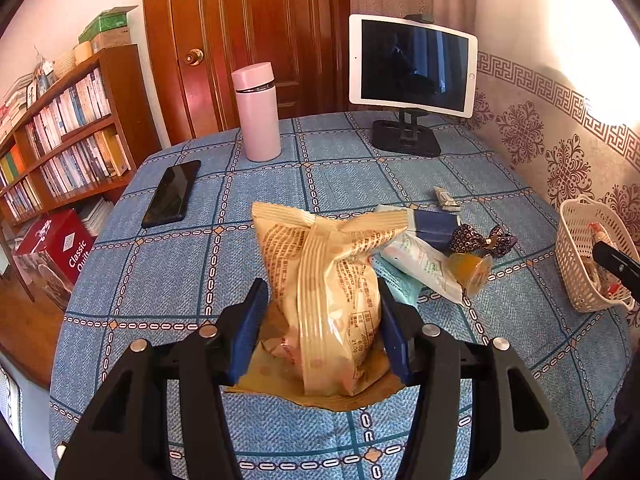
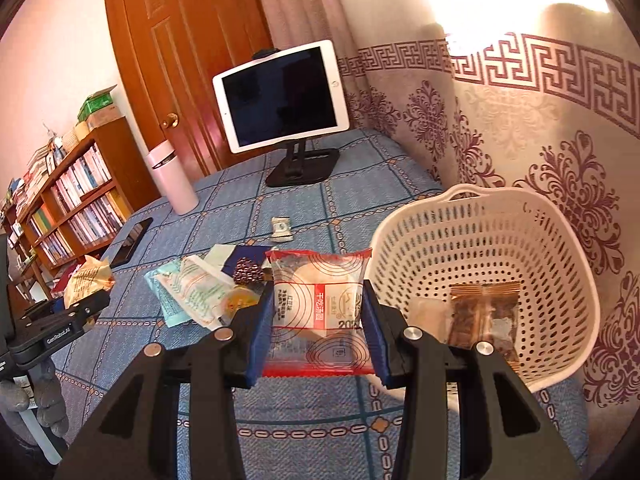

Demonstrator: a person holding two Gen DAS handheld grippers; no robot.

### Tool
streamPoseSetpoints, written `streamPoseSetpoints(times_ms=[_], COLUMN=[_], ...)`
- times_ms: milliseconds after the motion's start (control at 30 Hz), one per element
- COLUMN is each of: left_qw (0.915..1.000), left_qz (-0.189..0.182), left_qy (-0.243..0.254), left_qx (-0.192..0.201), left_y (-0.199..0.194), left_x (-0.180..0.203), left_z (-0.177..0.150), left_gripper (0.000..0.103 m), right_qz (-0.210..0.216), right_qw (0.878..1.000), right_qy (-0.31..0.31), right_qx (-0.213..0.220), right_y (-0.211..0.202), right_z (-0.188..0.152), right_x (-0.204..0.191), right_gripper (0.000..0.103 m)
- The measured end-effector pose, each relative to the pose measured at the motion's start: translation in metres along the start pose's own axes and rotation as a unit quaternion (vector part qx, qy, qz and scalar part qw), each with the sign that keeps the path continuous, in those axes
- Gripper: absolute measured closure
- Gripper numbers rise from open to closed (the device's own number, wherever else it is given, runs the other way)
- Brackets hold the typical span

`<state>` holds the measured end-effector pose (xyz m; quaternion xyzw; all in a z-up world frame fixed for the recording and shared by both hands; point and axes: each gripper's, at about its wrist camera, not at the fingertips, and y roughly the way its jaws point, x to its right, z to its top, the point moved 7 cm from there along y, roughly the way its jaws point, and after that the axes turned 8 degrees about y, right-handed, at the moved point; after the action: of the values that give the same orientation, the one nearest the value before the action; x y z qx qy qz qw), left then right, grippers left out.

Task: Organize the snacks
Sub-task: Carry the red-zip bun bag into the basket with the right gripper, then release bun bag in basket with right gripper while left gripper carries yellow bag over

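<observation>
My left gripper (image 1: 320, 312) is shut on a puffy yellow snack bag (image 1: 320, 280), held above the blue checked tablecloth (image 1: 168, 280). My right gripper (image 2: 318, 320) is shut on a clear packet with red print and a round white cake inside (image 2: 316, 296), just left of the white perforated basket (image 2: 480, 232). In the basket lie a brown wrapped snack (image 2: 484, 316) and a pale packet (image 2: 428, 312). A heap of other snacks (image 1: 432, 248) sits mid-table: pale green and white packets, a dark blue one, a patterned wrapper and an orange jelly cup (image 1: 470, 270).
A pink flask (image 1: 258, 112), a black phone (image 1: 172, 194) and a tablet on a black stand (image 1: 412, 66) stand at the table's far side. A small wrapped item (image 1: 446, 198) lies apart. A patterned curtain hangs right; a bookshelf and door stand beyond.
</observation>
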<state>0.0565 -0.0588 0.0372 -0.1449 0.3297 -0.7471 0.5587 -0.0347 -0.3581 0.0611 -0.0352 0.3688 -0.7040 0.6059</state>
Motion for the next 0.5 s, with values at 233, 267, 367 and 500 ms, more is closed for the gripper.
streamPoseSetpoints(times_ms=[233, 267, 367, 500], left_qw=[0.9997, 0.9996, 0.9993, 0.9987], left_qz=[-0.009, -0.011, -0.015, -0.019], left_qy=[0.023, 0.025, 0.034, 0.047], left_qx=[0.005, 0.005, 0.007, 0.008], left_y=[-0.005, -0.006, -0.008, -0.009], left_x=[0.024, 0.027, 0.037, 0.051], left_z=[0.009, 0.010, 0.014, 0.020], left_gripper=[0.048, 0.048, 0.048, 0.048], right_qz=[-0.042, -0.047, -0.057, -0.055], right_qw=[0.998, 0.998, 0.997, 0.996], right_qy=[0.042, 0.045, 0.049, 0.058], right_qx=[0.019, 0.023, 0.033, 0.035], right_y=[-0.003, -0.004, -0.007, -0.010], right_z=[0.009, 0.010, 0.012, 0.010], right_x=[0.051, 0.056, 0.068, 0.075], right_gripper=[0.055, 0.052, 0.045, 0.045])
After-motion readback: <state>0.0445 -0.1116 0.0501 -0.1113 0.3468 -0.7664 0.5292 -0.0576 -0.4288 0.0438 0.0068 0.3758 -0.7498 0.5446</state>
